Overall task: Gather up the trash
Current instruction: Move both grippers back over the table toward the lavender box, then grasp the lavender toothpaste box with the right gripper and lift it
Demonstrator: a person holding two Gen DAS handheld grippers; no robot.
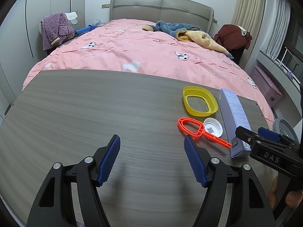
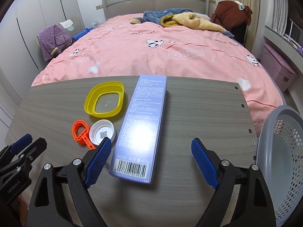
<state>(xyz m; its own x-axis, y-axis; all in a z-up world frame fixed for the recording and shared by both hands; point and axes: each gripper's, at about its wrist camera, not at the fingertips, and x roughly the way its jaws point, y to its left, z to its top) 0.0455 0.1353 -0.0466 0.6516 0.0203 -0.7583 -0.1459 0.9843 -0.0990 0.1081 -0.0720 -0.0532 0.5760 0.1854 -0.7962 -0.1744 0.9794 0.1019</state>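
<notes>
Blue box (image 2: 141, 126) lies between wide right tongs (image 2: 151, 158), untouched; left tongs (image 1: 152, 158) wide

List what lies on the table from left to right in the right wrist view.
orange plastic ring pull → white cap → blue box; then, off the table's right edge, the grey basket. The yellow lid ring sits farther back, spanning the ring pull and cap, so it is left out of the order.

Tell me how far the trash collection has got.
Nothing looks collected: the grey basket shows no trash in its visible part. The right gripper, open, straddles the blue box; the left gripper is open, empty. Left: yellow ring, white cap, orange tool.
</notes>
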